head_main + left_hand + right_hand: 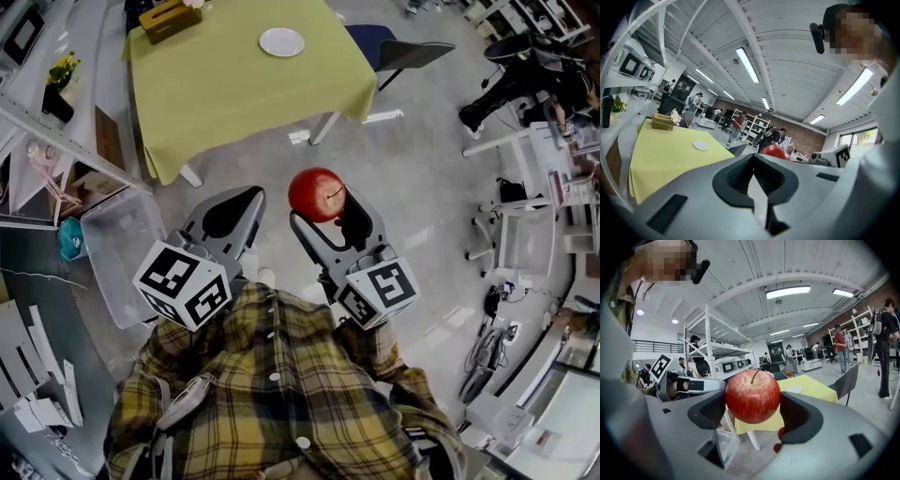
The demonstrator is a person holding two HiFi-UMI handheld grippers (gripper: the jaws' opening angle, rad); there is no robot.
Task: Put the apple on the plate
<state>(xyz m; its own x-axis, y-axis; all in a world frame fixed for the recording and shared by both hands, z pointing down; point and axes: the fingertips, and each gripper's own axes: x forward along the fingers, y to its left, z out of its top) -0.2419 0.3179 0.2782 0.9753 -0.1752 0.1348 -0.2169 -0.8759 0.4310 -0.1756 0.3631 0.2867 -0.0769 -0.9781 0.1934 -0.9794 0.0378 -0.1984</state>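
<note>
Sitting clamped in right gripper (753, 412): apple (753, 397)

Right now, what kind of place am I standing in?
Probably an open lab or workshop hall: white metal shelving racks, ceiling strip lights, and a table under a yellow-green cloth on bare floor.

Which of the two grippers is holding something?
The right gripper: its jaws clamp the red apple. The left gripper is shut and empty.
</note>
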